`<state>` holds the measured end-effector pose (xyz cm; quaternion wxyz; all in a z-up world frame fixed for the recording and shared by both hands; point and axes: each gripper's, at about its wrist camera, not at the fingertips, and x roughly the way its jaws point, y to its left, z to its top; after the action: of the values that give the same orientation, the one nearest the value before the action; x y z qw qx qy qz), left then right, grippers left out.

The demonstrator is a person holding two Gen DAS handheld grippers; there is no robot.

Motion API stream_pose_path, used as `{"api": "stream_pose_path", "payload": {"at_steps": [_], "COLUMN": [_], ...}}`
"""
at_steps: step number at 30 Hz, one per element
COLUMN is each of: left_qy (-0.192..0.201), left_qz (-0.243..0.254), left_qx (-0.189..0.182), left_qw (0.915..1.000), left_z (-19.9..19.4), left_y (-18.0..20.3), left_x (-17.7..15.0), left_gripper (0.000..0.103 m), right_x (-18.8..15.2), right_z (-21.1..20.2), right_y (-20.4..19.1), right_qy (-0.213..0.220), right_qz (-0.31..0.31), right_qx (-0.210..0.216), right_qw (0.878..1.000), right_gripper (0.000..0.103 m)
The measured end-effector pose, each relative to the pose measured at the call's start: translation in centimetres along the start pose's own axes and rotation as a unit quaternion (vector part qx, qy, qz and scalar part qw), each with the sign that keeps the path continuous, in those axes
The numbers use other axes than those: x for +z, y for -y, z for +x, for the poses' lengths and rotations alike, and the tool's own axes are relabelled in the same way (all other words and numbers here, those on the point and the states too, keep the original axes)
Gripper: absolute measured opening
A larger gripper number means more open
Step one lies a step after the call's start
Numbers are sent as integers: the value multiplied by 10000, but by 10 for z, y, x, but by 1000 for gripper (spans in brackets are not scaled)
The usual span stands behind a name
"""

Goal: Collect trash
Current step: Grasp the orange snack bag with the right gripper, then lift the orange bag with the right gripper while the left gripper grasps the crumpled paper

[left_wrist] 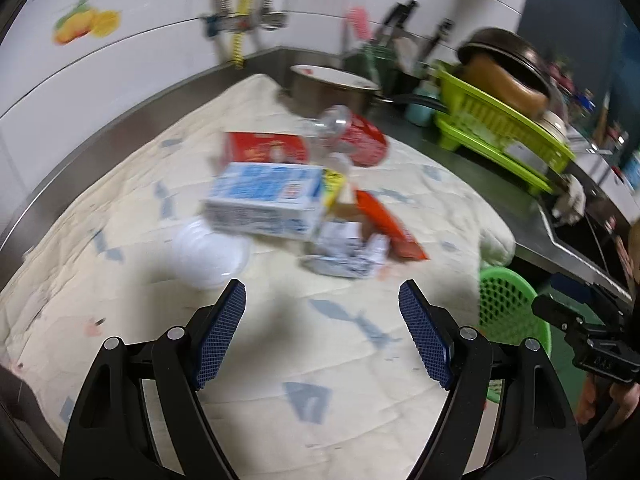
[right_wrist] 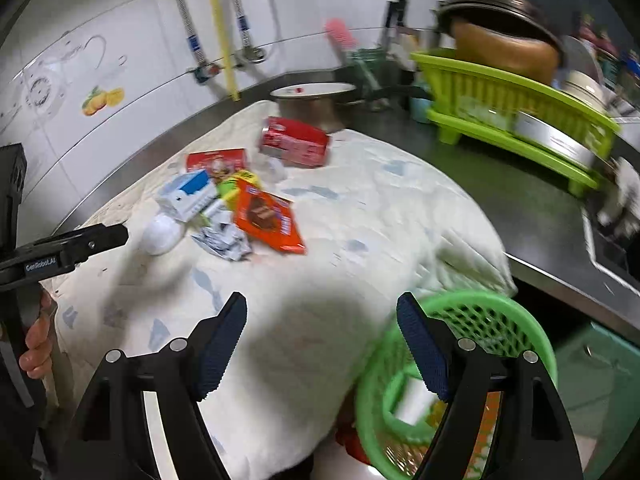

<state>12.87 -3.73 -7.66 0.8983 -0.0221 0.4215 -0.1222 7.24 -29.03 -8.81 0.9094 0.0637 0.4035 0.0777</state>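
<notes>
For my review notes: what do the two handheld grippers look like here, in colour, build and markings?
Both match. The left gripper and right gripper each have two black angular fingers with silver pivot bolts, ending in blue, finely textured pads. From the right wrist view, the left gripper's black body carries small white lettering, too small to read surely. No cables or sleeves are clearly visible.

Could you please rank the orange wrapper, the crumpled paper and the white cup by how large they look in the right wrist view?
1. orange wrapper
2. crumpled paper and white cup: these look alike in size, and blur makes ranking them unsure.
</notes>
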Motion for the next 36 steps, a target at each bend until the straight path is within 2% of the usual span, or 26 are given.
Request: {"api": "stream_pose_path", "payload": {"at_steps": [7, 14, 21, 25, 28, 36], "left_qy": [21, -41, -89, -102, -82, -113], "left_qz": [-417, -664, -771, -829, -828, -812], "left_qx": [274, 380, 358, 328, 308, 322], "left_qw": [9988, 9971, 9963, 9960, 9961, 9961], "left_z": [-6, -2, 4, 8, 9, 13], "left_y": [-43, -69, -76, -76, -75, -74], "left_x": [-6, -10, -11, -7, -3, 0], "left_gripper": [78, 78, 78, 78, 78, 78], "right_x": [23, 49, 73, 75, 73, 71], "right_z": [45, 89, 132, 154, 162, 163], "right_y": [-36, -60, -73, -76, -74, -64], "right_qy": [-134, -192, -338, -509, -573, -552], "right_qz": [-419, -643, -843, -1059, -1063, -930], "right_qx": [281, 335, 155, -56, -98, -71], "right_qw": [9986, 9972, 9957, 9931, 9926, 9941], "right_gripper": [63, 59, 58, 56, 50, 24]}}
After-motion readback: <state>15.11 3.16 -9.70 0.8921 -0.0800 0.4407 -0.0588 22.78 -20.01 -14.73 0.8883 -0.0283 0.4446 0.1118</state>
